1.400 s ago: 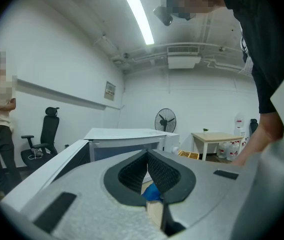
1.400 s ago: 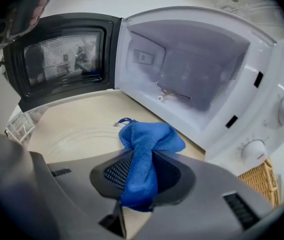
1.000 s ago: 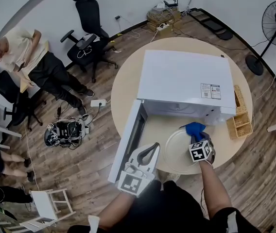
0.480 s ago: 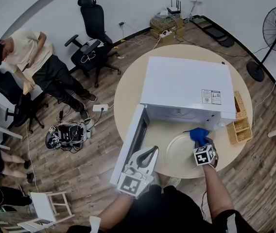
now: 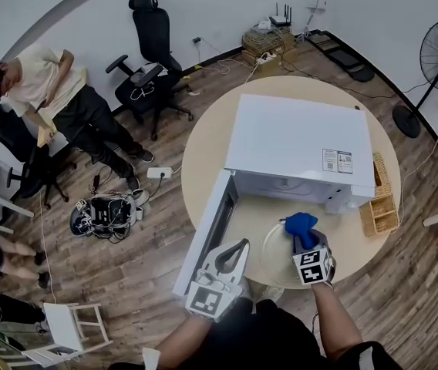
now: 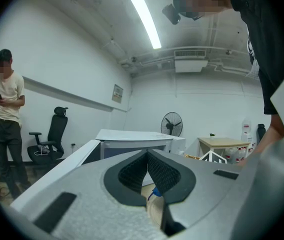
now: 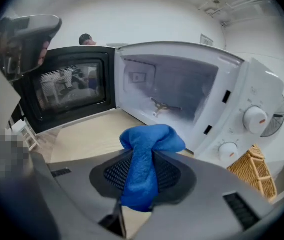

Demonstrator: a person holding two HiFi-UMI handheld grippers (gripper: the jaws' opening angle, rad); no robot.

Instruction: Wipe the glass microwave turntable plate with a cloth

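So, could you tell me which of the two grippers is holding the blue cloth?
The right gripper, its jaws shut on the blue cloth before the open microwave; the left gripper is closed on nothing.

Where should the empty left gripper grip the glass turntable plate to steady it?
Likely the near-left rim of the plate, coming in low from the left: it lies flat on the table, so only the thin edge can be pinched, and the right gripper with the cloth covers its right side.
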